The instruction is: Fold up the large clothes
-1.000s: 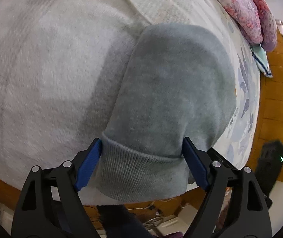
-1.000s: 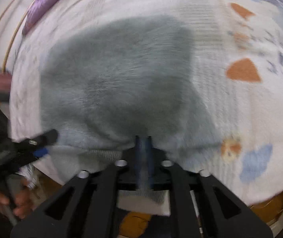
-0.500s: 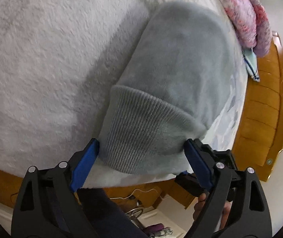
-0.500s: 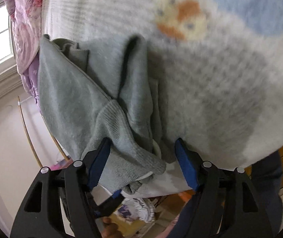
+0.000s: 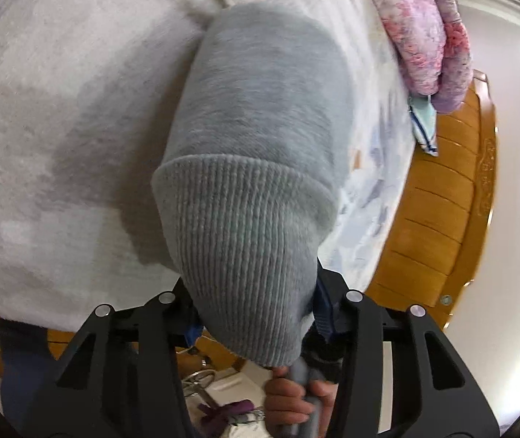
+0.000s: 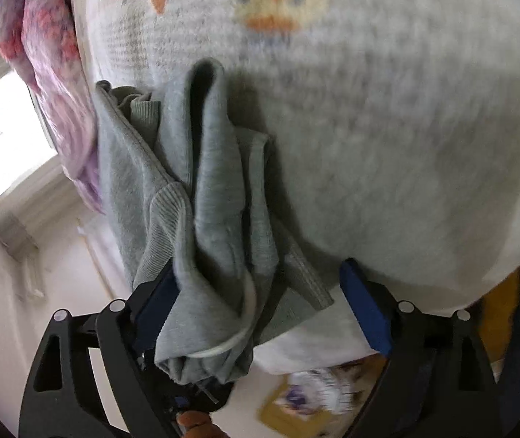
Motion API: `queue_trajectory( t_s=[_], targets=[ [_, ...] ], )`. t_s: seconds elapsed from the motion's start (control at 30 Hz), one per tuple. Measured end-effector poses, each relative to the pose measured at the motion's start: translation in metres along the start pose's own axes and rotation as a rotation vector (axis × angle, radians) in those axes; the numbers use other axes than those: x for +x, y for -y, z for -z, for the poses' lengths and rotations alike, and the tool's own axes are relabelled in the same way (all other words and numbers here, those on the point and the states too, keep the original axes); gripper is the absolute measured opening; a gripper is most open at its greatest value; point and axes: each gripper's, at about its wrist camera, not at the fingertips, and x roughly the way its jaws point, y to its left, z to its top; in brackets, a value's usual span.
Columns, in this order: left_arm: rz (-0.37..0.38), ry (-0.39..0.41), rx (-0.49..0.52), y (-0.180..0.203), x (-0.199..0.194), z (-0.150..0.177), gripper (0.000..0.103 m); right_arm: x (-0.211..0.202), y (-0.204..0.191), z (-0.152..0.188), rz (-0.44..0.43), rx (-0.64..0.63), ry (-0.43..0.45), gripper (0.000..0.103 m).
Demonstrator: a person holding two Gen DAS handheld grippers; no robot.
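Observation:
A grey sweatshirt (image 5: 260, 116) lies on a white fleece bed cover (image 5: 59, 109), folded into a narrow bundle. Its ribbed hem (image 5: 245, 255) hangs over the bed's near edge between the fingers of my left gripper (image 5: 256, 314), whose jaws have closed in on the hem. In the right wrist view the bunched sweatshirt (image 6: 201, 219) with a white drawstring (image 6: 238, 335) droops between the blue pads of my right gripper (image 6: 260, 314), which is open; the cloth rests against its left pad (image 6: 154, 306).
A pink and purple blanket (image 5: 427, 25) lies at the bed's far end, also in the right wrist view (image 6: 52, 84). A wooden footboard (image 5: 442, 200) runs along the right. A window (image 6: 1, 135) is at the left. The other hand (image 5: 296, 398) shows below.
My left gripper's jaws have narrowed onto the ribbed hem. My right gripper opened a second ago and stays open, with the bunched cloth now hanging lower between its pads.

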Motion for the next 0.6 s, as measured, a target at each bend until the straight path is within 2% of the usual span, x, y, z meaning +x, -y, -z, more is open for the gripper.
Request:
queue_trajectory(
  t_s=[0.07, 0.2, 0.23, 0.27, 0.3, 0.4, 0.47, 0.53, 0.6],
  targets=[
    [0.007, -0.004, -0.01, 0.006, -0.001, -0.004, 0.046, 0.007, 0.009, 0.002, -0.102, 0.049, -0.009, 0.085],
    [0.008, -0.013, -0.03, 0.006, -0.001, -0.007, 0.046, 0.021, 0.013, 0.006, -0.155, 0.061, 0.005, 0.084],
    [0.002, -0.013, -0.036, 0.003, -0.003, -0.008, 0.046, 0.022, 0.01, 0.006, -0.156, 0.053, 0.003, 0.081],
    [-0.006, -0.012, -0.035, 0.003, -0.002, -0.01, 0.046, 0.021, 0.001, 0.008, -0.136, 0.004, 0.002, 0.066],
    [-0.038, -0.012, -0.021, 0.006, -0.002, -0.01, 0.046, 0.018, -0.008, 0.012, -0.092, -0.045, 0.006, 0.048],
    [-0.086, -0.014, 0.001, 0.006, -0.011, -0.006, 0.046, 0.006, -0.042, 0.02, 0.098, -0.23, -0.018, 0.027],
    [-0.11, -0.008, 0.012, 0.015, -0.013, -0.006, 0.046, 0.003, -0.071, 0.031, 0.243, -0.396, -0.029, 0.021],
    [-0.118, 0.012, 0.024, 0.026, -0.018, -0.006, 0.045, 0.002, -0.101, 0.046, 0.344, -0.554, -0.033, 0.018],
    [-0.109, 0.04, 0.053, 0.04, -0.028, -0.006, 0.043, -0.001, -0.131, 0.063, 0.382, -0.679, -0.033, 0.017]
  ],
)
